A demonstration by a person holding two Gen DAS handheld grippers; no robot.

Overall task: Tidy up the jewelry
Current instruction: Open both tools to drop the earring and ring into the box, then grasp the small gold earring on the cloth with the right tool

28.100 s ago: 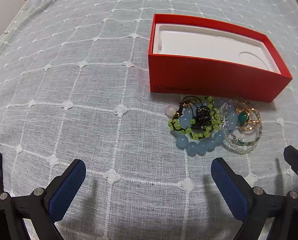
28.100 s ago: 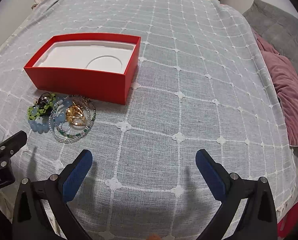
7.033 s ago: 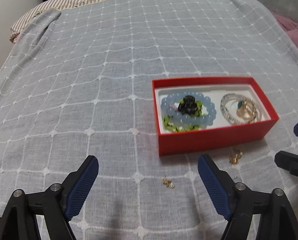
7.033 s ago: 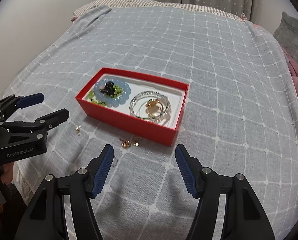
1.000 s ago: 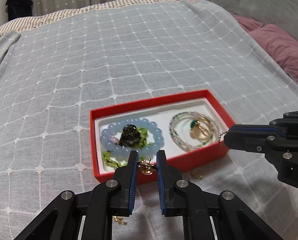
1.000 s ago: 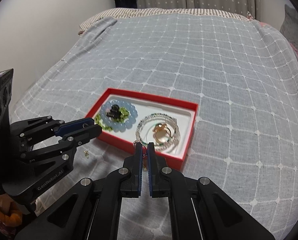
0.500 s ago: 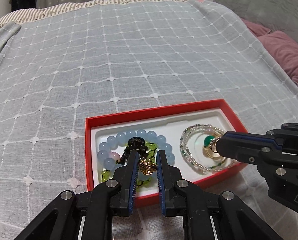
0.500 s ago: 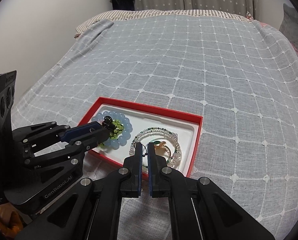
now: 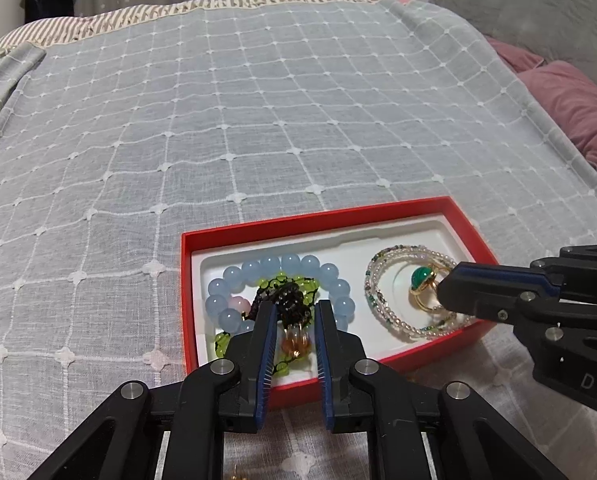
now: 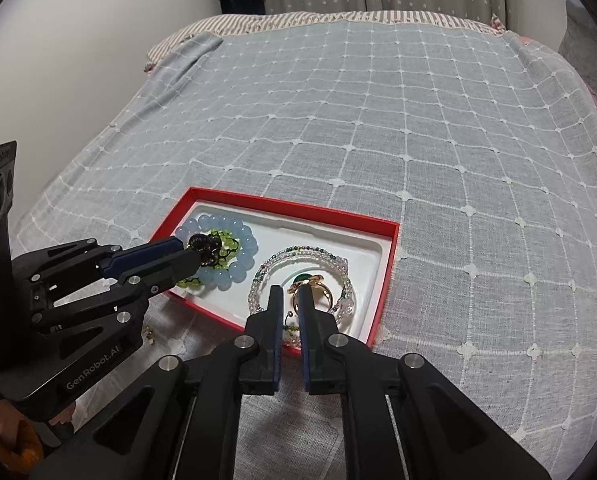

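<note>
- Comparing with a second ago, both grippers have moved from the front edge of the red box [image 9: 258,230] to above its white tray; a half minute ago that tray was empty and the jewelry lay in a heap on the bedspread [image 9: 258,100] in front of it.
- The left gripper [image 9: 292,312], which pinched a small gold earring [image 9: 296,344] a moment back, is opening; the earring shows between the blue pads and looks free of them, over the bracelets.
- The right gripper [image 10: 288,296], clamped shut a second ago, is opening too; a thin gold piece [image 10: 288,314] lies in the gap, and no pad presses on it.
- Just ahead of the left fingertips sits a pale blue bead bracelet [image 9: 250,270] ringing a green and black one [image 9: 286,292].
- Ahead of the right fingertips, coiled clear beads [image 10: 318,256] surround a gold ring with a green stone [image 10: 304,278].
- One small gold bit [image 10: 149,334] lies on the bedspread under the left gripper, outside the box.
</note>
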